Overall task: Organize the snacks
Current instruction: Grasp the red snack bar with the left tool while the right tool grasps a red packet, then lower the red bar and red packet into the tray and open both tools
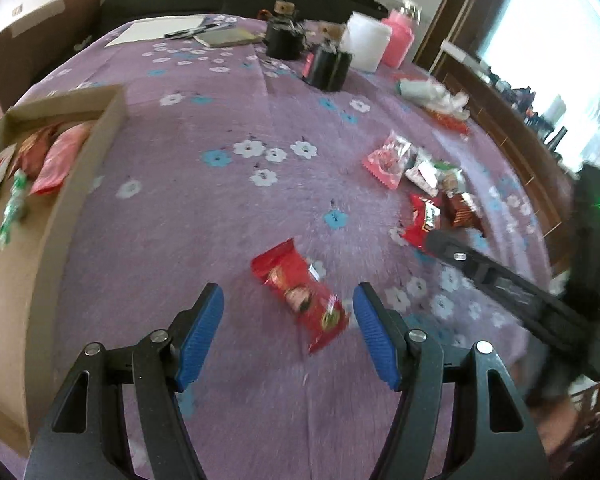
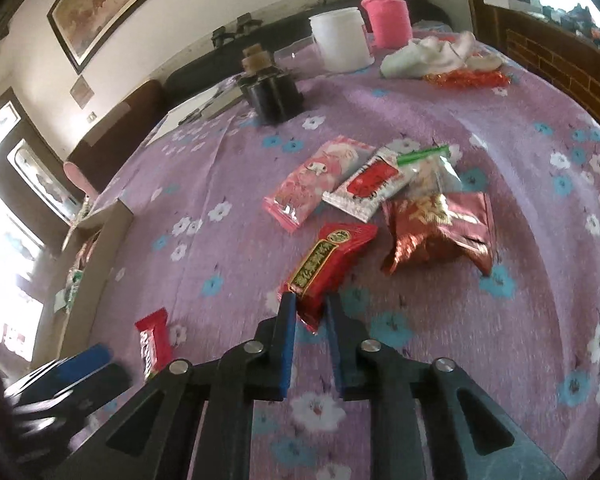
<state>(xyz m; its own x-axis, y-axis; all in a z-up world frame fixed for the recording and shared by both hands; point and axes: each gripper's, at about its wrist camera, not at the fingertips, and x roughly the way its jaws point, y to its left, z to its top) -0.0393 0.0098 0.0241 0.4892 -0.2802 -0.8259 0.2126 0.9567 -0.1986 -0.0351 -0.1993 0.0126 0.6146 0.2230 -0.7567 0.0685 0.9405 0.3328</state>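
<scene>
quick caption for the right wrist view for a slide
Right gripper shut on a red snack packet on the purple floral tablecloth, more packets beyond.

Two fisheye views, each from a camera mounted on a handheld gripper, look forward and steeply down along its fingers at a table under a purple floral cloth [image 1: 204, 208].

The left wrist view sits close above the cloth, with a cardboard box [image 1: 80, 184] at its left edge and the right gripper [image 1: 432, 240] entering from the right.

The right wrist view is also close to the cloth, facing a cluster of snack packets [image 2: 380, 200], with the left gripper [image 2: 80, 364] at its lower left.

Both views share the far table end: a white container [image 1: 366, 40] [image 2: 340, 38], a pink bottle [image 1: 398, 38] [image 2: 386, 16], and the box [image 2: 100, 248].
</scene>
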